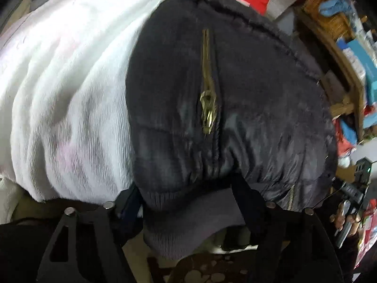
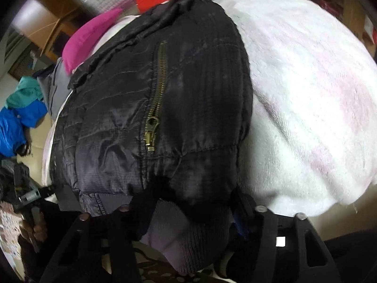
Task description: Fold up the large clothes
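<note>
left wrist: jacket (image 1: 235,94) lengthwise away (hem nearest)

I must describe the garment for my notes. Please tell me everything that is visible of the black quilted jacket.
The black quilted jacket looks like shiny, puffy nylon with stitched rows. It has a brass-coloured pocket zipper, closed, with its pull hanging, and a dark grey ribbed knit hem. It lies folded on a fluffy white and pale pink blanket. The left gripper and the right gripper each straddle the hem edge; whether their pads press it cannot be told.
</note>
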`<act>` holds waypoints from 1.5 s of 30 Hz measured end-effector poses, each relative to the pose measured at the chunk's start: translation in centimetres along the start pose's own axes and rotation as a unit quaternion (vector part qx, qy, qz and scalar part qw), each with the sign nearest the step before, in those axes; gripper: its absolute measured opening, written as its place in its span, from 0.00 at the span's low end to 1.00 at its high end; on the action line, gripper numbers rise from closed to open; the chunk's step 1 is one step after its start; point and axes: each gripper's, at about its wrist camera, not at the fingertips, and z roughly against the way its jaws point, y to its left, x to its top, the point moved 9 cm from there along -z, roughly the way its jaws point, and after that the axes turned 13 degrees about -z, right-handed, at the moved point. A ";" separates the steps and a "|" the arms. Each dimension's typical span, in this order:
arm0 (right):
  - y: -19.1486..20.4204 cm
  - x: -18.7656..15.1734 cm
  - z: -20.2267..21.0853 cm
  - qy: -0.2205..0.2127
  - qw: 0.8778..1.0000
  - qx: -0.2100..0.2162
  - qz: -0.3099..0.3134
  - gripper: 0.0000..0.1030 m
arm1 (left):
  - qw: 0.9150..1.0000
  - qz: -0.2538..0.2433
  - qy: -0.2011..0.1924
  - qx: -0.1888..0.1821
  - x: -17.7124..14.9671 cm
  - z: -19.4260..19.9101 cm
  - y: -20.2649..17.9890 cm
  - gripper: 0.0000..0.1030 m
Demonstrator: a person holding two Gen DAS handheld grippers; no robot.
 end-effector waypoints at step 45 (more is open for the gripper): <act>12.8 28.0 7.8 -0.248 0.945 0.208 -0.044 0.15 | 0.971 -0.015 -0.232 -0.048 33.1 8.4 -2.2 0.18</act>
